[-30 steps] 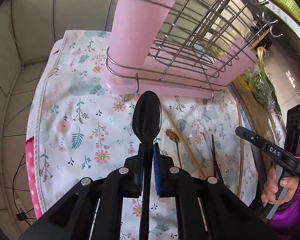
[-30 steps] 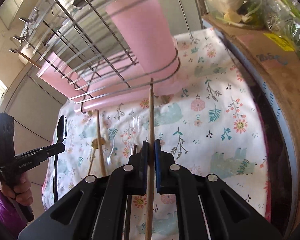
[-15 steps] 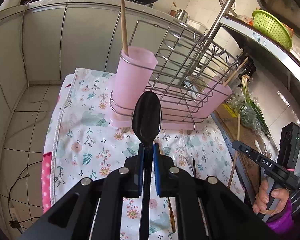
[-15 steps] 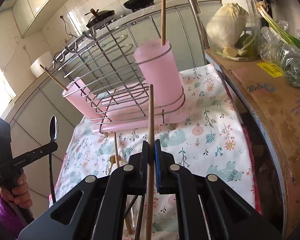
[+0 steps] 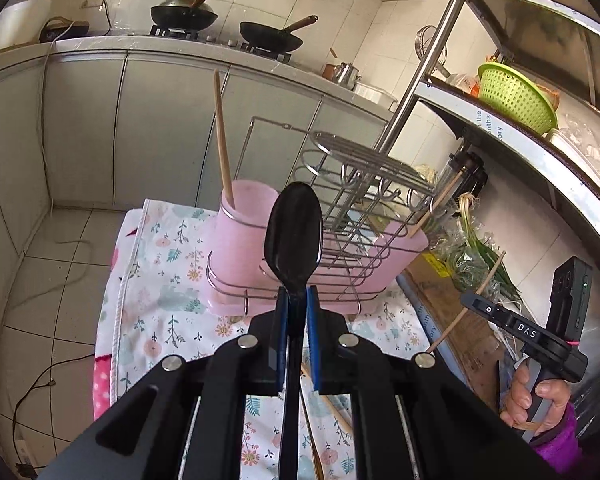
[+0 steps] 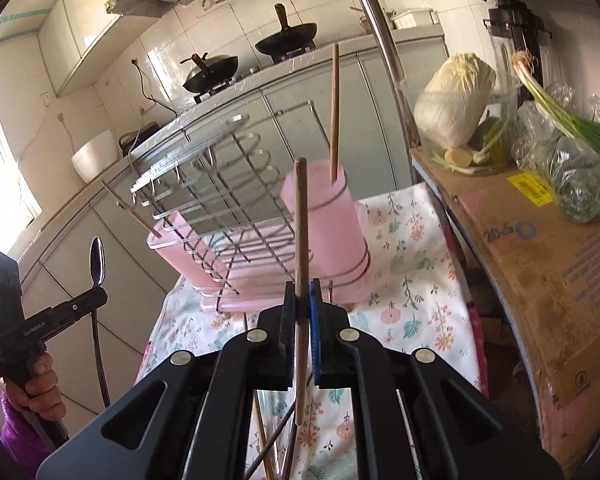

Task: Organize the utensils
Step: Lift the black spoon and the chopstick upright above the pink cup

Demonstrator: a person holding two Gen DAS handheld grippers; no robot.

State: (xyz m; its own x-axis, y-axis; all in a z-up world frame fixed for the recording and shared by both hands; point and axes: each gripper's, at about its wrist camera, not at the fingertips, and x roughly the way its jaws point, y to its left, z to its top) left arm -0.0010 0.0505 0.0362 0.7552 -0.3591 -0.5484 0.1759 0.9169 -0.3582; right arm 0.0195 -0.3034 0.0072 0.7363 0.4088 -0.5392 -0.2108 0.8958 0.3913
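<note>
**Spoon and chopstick lifted, not yet put away**

Both grippers have come up off the flowered cloth (image 5: 168, 264) since a second ago, and each one has carried its thing up with it. Before, the cameras looked down at the cloth; now they look across at the kitchen counter.

On the left side, the left gripper (image 5: 296, 308) is clamped on the neck of a black spoon (image 5: 294, 236). The spoon's bowl stands up in front of the pink cup (image 5: 240, 236) at the left end of the wire rack (image 5: 352, 184). One chopstick (image 5: 223, 140) already stands in that cup.

On the right side, the right gripper (image 6: 302, 304) is pinched tight on a wooden chopstick (image 6: 301, 240), held upright just in front of the same cup (image 6: 324, 220).

So a little is done: one stick is in the cup, and another pokes from the pink holder at the rack's far end. More is left, I think. The spoon and this chopstick still need to go in, and a few more utensils (image 6: 260, 436) lie on the cloth near its front edge.
</note>
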